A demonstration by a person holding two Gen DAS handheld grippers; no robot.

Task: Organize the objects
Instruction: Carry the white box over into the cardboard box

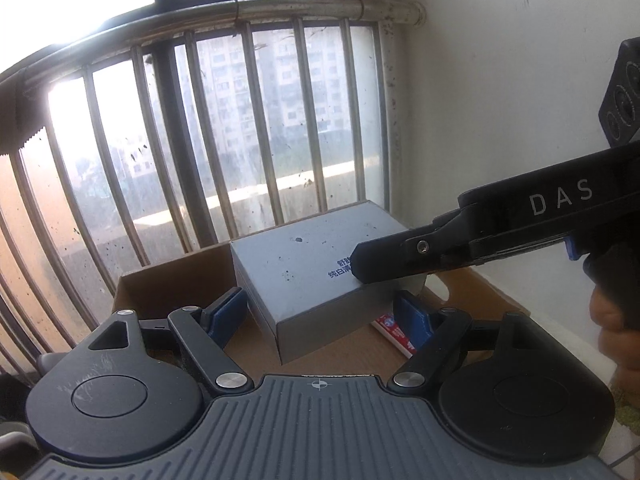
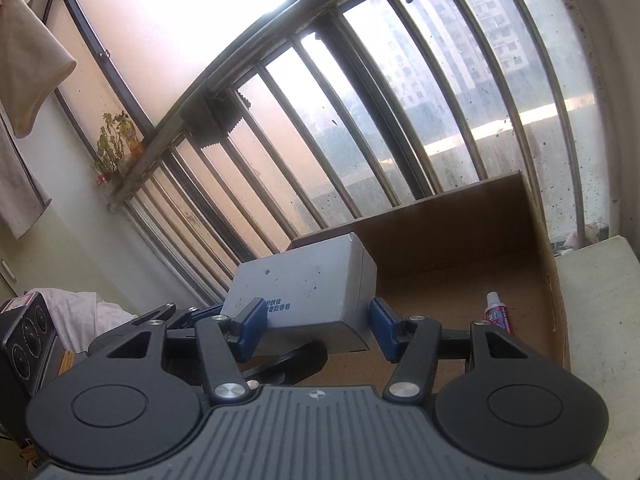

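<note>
Both tools, left tool [image 1: 322,314] and right tool [image 2: 314,328], clench the grey soap box [image 1: 304,276] above the cardboard box [image 2: 460,216]; toothpaste tube [image 2: 498,312] inside.

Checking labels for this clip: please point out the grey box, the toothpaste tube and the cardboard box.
grey box [image 2: 304,280]: right wrist view, on its top face.
toothpaste tube [image 2: 498,314]: right wrist view, on its printed body.
cardboard box [image 2: 452,224]: right wrist view, on its inner back wall.
</note>
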